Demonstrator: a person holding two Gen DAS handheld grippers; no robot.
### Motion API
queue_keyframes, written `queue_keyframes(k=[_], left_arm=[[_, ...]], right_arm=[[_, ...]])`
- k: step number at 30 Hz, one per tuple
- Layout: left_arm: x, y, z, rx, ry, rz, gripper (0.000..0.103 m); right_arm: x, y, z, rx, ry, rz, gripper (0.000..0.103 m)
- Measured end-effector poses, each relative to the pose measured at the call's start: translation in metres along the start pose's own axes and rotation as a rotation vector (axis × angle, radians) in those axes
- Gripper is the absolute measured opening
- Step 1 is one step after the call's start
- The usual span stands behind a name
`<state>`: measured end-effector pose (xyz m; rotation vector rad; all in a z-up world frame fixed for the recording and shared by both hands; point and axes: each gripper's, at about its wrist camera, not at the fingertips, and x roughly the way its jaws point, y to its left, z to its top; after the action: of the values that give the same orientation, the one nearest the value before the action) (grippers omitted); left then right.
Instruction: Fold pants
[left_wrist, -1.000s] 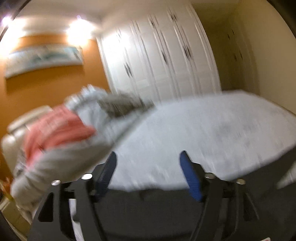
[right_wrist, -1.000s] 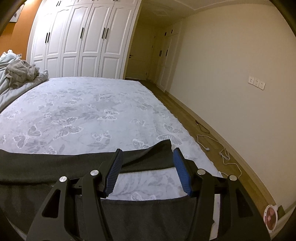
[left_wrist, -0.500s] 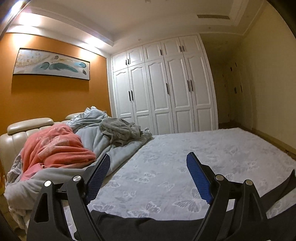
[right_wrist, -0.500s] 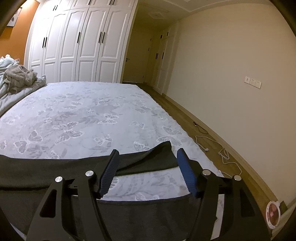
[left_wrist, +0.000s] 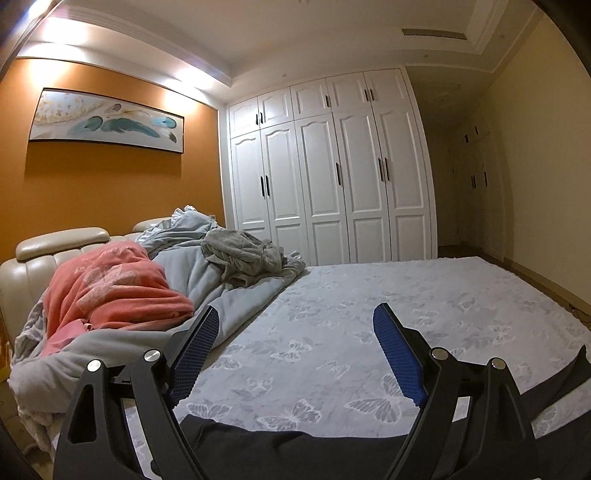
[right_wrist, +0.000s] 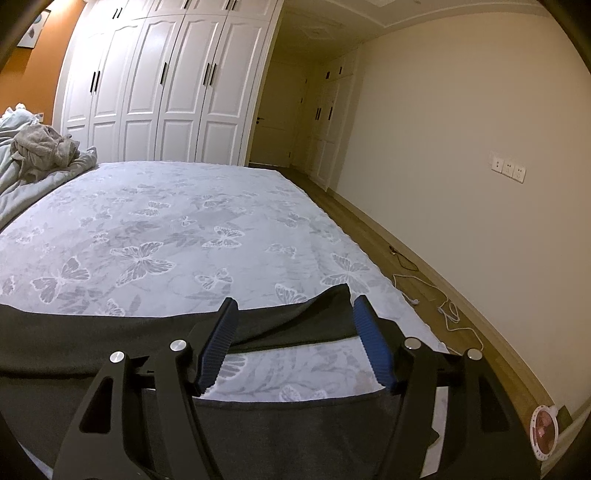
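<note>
The pants (right_wrist: 110, 332) are dark charcoal grey, of a soft matte fabric — spread flat along the near edge of the bed. One leg runs left to right, its cuff end (right_wrist: 332, 314) slightly lifted at the right; a second dark panel (right_wrist: 295, 435) lies nearer, a strip of sheet between them.

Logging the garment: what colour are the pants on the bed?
Plain dark charcoal grey pants, no pattern; clearest in the right wrist view.
</note>
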<state>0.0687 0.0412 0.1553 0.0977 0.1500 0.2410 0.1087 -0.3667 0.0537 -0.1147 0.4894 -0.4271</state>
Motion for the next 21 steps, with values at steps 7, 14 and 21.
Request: queue_keyframes(k=[7,14,21], left_arm=[[0.031,0.004,-0.042,0.02,0.228,-0.193,0.093],[0.076,0.008,-0.118,0.033,0.505,-0.186,0.092],[0.091,0.001,-0.131,0.049,0.505,-0.158,0.092]], right_arm=[[0.036,-0.048,-0.011,0.1,0.129,0.019,0.072],[0.14,-0.102,-0.027,0.349,0.381,0.116,0.072],[0.253,-0.079,-0.013,0.404,0.528,0.081,0.073]])
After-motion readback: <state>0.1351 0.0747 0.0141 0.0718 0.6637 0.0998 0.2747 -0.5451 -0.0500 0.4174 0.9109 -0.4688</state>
